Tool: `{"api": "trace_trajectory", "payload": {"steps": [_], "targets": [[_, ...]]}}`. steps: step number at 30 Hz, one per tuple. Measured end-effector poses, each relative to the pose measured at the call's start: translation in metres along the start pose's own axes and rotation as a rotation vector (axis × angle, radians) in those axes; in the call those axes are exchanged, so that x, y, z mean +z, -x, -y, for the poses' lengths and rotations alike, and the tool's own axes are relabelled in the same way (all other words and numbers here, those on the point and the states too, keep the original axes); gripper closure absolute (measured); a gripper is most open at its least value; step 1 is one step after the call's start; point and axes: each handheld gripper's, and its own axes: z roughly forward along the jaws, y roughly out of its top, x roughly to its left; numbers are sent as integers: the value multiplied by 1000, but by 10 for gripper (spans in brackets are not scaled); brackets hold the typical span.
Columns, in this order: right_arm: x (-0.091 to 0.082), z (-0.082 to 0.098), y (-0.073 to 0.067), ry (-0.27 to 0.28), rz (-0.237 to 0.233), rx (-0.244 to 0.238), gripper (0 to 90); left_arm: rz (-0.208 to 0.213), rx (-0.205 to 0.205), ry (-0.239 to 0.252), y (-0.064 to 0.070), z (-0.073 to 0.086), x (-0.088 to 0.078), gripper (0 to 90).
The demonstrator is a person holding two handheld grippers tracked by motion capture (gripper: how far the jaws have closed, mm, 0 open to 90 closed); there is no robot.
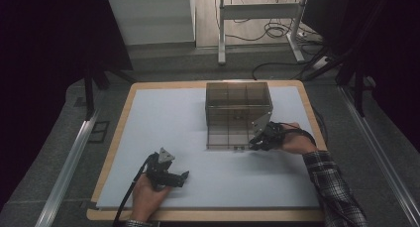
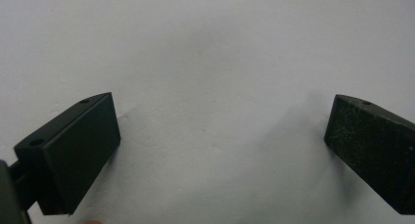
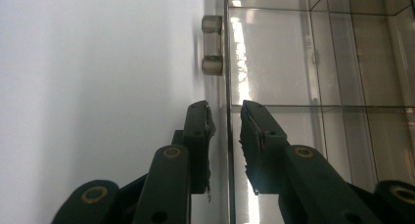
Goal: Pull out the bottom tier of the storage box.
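A smoky transparent box with several compartments stands at the back middle of the white mat. Its clear lid lies open toward me on the mat. My right gripper is at the lid's front right corner. In the right gripper view its jaws straddle the lid's thin edge with a small gap on each side, a clear clasp just beyond them. My left gripper rests low near the front of the mat, wide open, nothing between its fingers.
The mat covers a wooden table top. Dark curtains flank the table, and metal rails run along both sides. A desk frame with cables on the floor stands behind.
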Motion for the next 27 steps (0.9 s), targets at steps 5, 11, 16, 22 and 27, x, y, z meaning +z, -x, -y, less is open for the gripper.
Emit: {"api": "trace_trajectory", "payload": {"steps": [5,11,16,22,27], "targets": [[-2,-1,-1,5,9,3,701,0,0,0,0,0,0,0],[-4,-3,-3,17,21,11,670,0,0,0,0,0,0,0],[-5,-4,-6,25,29,20,638,0,3,0,0,0,0,0],[-6,-5,-9,31,36,31,604,0,0,0,0,0,0,0],[-9,-4,-11,35,59,34,567,0,0,0,0,0,0,0]]}}
